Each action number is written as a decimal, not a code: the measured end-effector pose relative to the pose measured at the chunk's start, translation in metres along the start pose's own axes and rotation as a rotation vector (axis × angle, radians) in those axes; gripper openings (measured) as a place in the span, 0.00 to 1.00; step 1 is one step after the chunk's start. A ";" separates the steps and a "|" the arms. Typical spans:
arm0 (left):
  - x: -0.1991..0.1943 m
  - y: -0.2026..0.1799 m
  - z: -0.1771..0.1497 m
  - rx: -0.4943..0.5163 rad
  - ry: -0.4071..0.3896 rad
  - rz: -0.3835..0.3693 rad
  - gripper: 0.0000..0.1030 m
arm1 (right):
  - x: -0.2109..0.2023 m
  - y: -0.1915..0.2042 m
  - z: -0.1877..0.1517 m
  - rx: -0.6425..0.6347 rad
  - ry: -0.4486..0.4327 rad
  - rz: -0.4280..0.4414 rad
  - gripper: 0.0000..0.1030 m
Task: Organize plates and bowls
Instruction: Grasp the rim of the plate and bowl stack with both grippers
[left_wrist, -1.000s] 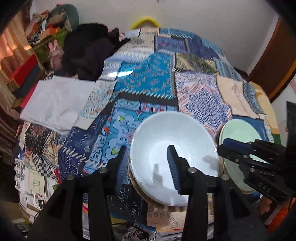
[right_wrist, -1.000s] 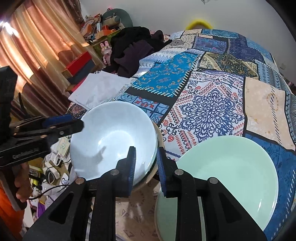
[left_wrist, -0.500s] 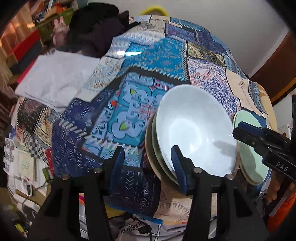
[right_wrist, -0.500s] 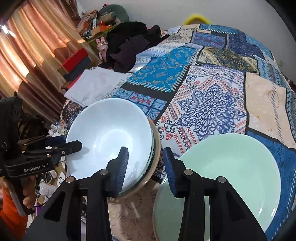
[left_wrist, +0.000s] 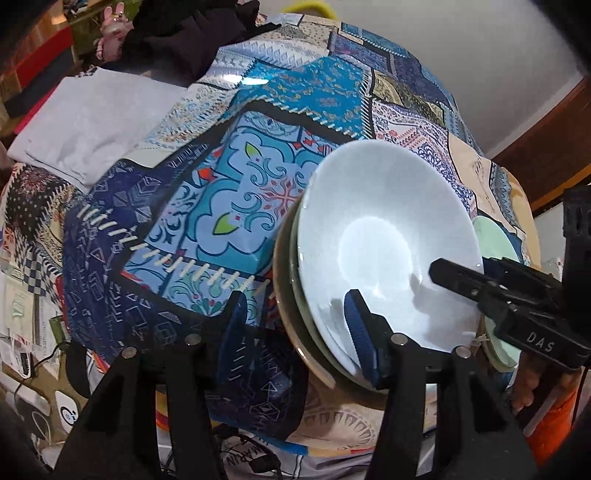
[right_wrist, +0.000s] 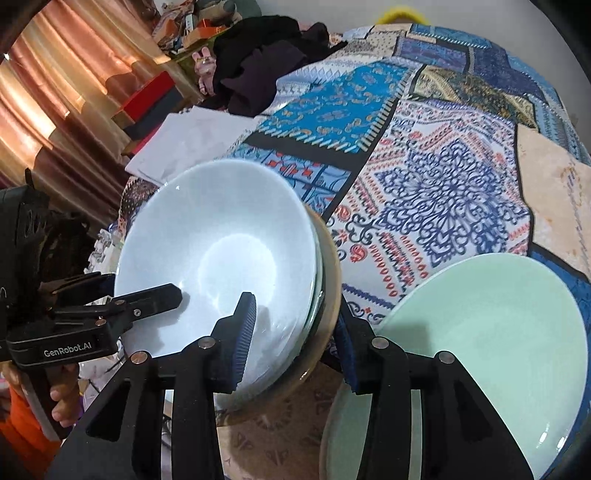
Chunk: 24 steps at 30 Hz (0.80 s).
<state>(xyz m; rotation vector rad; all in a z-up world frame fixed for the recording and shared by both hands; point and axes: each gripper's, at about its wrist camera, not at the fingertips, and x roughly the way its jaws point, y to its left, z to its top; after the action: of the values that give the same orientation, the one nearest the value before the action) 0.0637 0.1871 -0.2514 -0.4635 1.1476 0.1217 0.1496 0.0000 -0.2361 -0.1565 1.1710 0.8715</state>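
- Both claws straddle the rim of the stack of bowls: the right gripper has one finger inside and one outside, jaws opening, pads not pressing
- The left gripper does likewise at the opposite rim, also opening and gripping nothing
- I'd seat both pairs deeper and level before closing together, so the stack lifts without tipping
- The top bowl is pale blue-white and glossy, nested in greenish and tan ones; the mint plate lies just right of the right claw
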 end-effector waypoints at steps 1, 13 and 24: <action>0.003 0.000 0.000 -0.007 0.010 -0.007 0.54 | 0.001 0.001 0.000 -0.004 0.001 -0.003 0.38; 0.010 -0.013 0.001 -0.007 0.046 -0.032 0.37 | 0.003 0.000 0.001 0.005 -0.007 -0.027 0.32; 0.004 -0.020 0.002 -0.037 0.042 0.019 0.37 | -0.003 -0.002 0.004 0.049 -0.015 -0.016 0.28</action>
<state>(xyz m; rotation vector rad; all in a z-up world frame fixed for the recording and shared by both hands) 0.0738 0.1699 -0.2488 -0.4897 1.1926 0.1499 0.1539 -0.0007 -0.2330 -0.1194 1.1743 0.8278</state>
